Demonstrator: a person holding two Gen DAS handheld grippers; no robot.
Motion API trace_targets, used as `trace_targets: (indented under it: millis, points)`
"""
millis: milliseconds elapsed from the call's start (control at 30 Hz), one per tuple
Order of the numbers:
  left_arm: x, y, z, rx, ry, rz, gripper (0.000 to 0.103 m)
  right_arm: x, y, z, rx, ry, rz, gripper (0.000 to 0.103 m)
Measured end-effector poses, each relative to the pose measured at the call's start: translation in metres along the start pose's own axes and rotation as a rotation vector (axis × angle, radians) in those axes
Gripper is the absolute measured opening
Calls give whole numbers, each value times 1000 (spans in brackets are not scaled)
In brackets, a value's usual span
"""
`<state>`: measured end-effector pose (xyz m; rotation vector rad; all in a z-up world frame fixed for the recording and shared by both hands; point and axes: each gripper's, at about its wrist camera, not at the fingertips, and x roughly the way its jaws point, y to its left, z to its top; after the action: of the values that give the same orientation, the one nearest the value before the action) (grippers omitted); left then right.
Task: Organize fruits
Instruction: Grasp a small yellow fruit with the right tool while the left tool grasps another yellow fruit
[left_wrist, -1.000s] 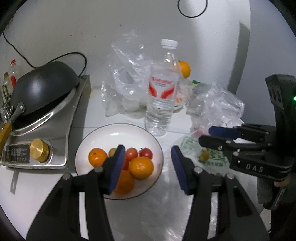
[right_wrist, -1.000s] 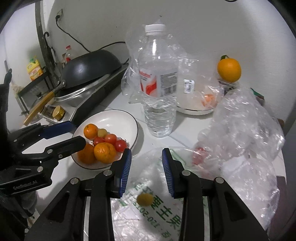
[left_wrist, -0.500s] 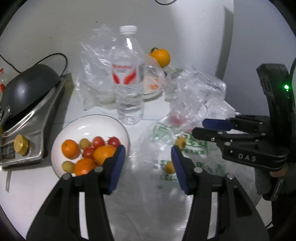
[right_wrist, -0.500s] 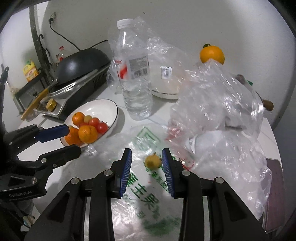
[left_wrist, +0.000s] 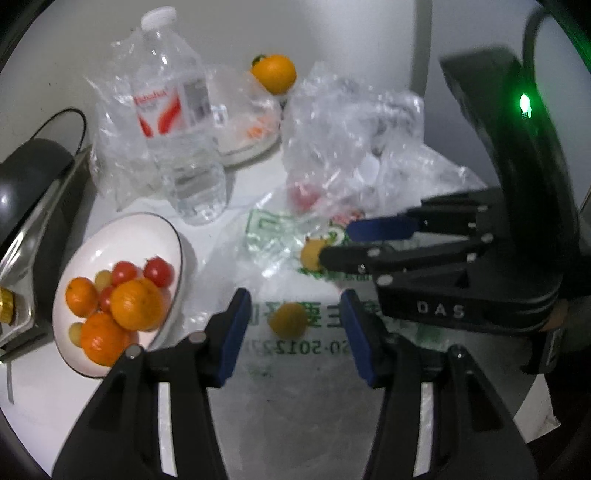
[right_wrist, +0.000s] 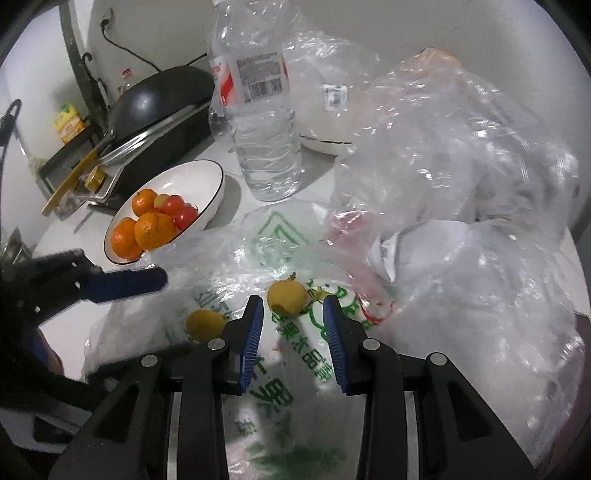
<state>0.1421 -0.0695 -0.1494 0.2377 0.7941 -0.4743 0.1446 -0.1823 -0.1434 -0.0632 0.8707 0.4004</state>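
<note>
Two small yellow fruits lay on a printed plastic bag (right_wrist: 295, 354) spread flat on the table. The nearer fruit (left_wrist: 287, 319) sat between the fingers of the left gripper (left_wrist: 291, 328), whose jaws had just been closing but stood clear of it on both sides, with nothing pinched. The farther fruit (right_wrist: 287, 297) sat just ahead of the right gripper (right_wrist: 293, 328), whose jaws were narrow, barely wider than the fruit, and empty.

To the left stood a white bowl (left_wrist: 110, 236) already holding oranges and small tomatoes, presumably the destination. A water bottle (right_wrist: 258, 110) stood behind it, with crumpled clear bags (right_wrist: 461, 155) to the right and one orange (left_wrist: 274, 72) at the back.

Assessment: the step in hand appeared to be picking up both fruits. Each gripper should come down until the pads flank the fruit's widest part, then close gently, since round fruit on slick film may roll or squirt out. Care is needed not to pinch the bag with the fruit, or it would lift too.
</note>
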Motion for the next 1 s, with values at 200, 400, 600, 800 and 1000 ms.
trace_targets:
  millis: [200, 400, 600, 800, 1000]
  points:
    - [17, -2, -1, 15, 43, 18, 40, 13, -3, 4, -2, 16, 29, 36]
    - [33, 1, 1, 14, 72, 16, 27, 24, -5, 7, -1, 37, 55, 28]
    - [39, 5, 5, 11, 77, 11, 26, 23, -7, 6, -8, 38, 56, 28]
    - [38, 9, 5, 10, 75, -3, 26, 17, -7, 6, -7, 26, 45, 28]
    - [25, 4, 4, 11, 54, -25, 26, 7, -4, 4, -6, 16, 19, 28]
